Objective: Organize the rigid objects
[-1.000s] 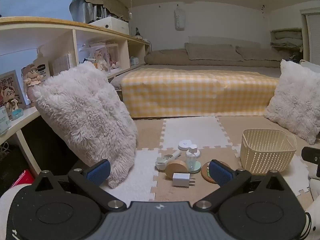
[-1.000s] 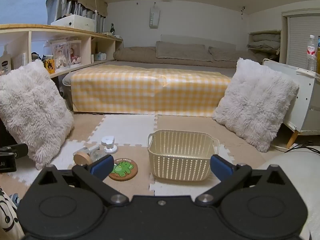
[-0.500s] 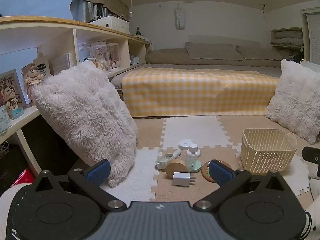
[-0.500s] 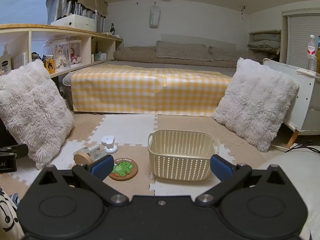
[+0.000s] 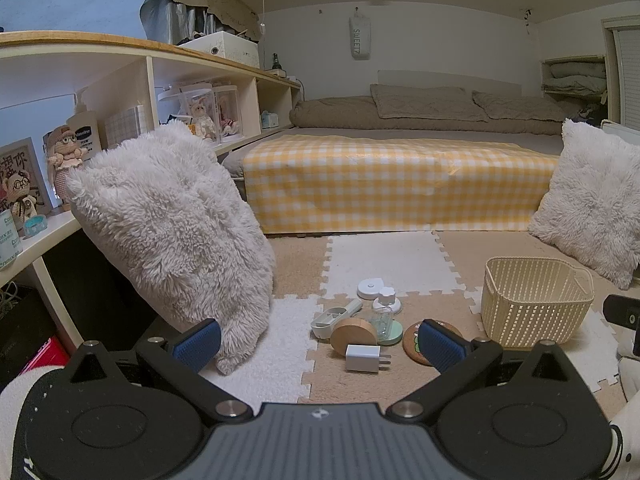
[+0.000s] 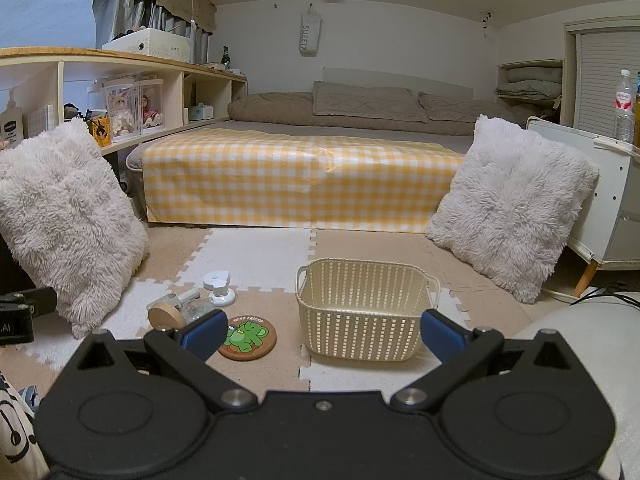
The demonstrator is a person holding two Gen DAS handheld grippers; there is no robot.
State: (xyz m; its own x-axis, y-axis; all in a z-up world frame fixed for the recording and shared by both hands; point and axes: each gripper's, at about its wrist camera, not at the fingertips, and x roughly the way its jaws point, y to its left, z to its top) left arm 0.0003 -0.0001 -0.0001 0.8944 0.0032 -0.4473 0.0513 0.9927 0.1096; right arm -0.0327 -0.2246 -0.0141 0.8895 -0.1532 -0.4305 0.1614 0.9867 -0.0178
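Both grippers are being held low over the foam floor mat (image 5: pixel 384 256), jaws spread wide, with nothing between the blue pads. The left gripper (image 5: pixel 320 340) is being aimed at a small cluster of items lying on the mat. The right gripper (image 6: pixel 322 330) is being pointed at the cream basket (image 6: pixel 366 312), which is being seen upright and empty, to the right of the cluster.

In the cluster, a white charger (image 5: pixel 363 358) is being shown nearest the left camera, prongs turned right. Just behind it, a round wooden disc (image 5: pixel 353 334) is being propped on edge, touching or nearly touching a clear bottle (image 5: pixel 382 318) with a white cap. A white pill case (image 5: pixel 334 316) is lying to the left of the disc, and a white round puck (image 5: pixel 370 288) is lying farthest back. A cork coaster (image 6: pixel 248 336) printed with a green elephant is lying flat between the cluster and the basket, apart from both; in the left view it is being partly hidden by a pad.

A shaggy pillow (image 5: pixel 172 224) is being leaned against the shelf (image 5: pixel 132 64) on the left, and a second pillow (image 6: pixel 512 204) is being leaned beside a white cabinet (image 6: pixel 600 200) on the right. Behind the mat, a bed (image 6: pixel 304 176) is being covered with a yellow checked cloth.
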